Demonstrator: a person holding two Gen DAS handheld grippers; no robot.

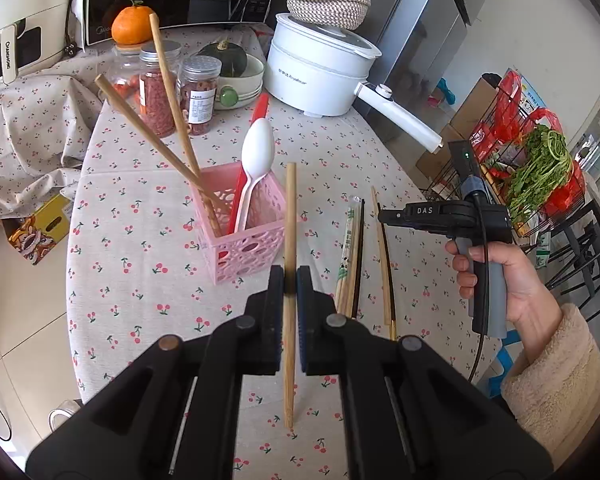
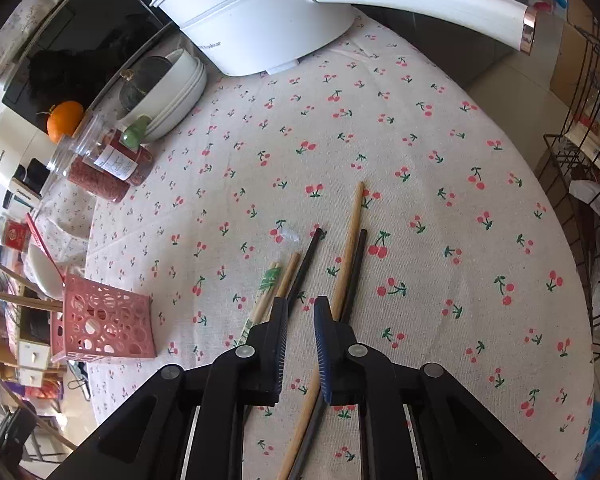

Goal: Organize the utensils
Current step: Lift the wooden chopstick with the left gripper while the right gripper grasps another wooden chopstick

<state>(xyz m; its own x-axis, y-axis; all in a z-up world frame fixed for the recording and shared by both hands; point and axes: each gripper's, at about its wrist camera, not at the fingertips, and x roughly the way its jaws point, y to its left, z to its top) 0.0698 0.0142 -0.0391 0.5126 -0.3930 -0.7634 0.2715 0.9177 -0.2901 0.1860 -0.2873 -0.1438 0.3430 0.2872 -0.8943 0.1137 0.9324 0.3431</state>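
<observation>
We are in the middle of sorting: our left gripper is clamped tight on one wooden chopstick, which stands almost upright between the pads, its lower tip near the cherry tablecloth. The pink basket is at about 11 o'clock from this gripper in the left wrist view, just beside it. It already holds two wooden chopsticks, a white spoon and a red utensil. So we judge that the step in hand is to carry this chopstick to the basket.

Our right gripper hangs over the loose utensils on the table, and a hand holds it, as the left wrist view shows. Its jaws stand narrow with nothing between them; only bare cloth shows in the gap. A light chopstick and a dark chopstick pass under its right finger toward 1 o'clock. A wrapped pair, one more wooden stick and a black stick lie at 11 o'clock, partly under the left finger.

The next move, we think, calls for lifting the left chopstick above the basket rim, moving toward 11 o'clock, and opening only when the tip is inside. The basket is light and could tip over if the stick pushes its wall. The right gripper must open wider and centre on one stick, because the sticks lie very close together.
</observation>
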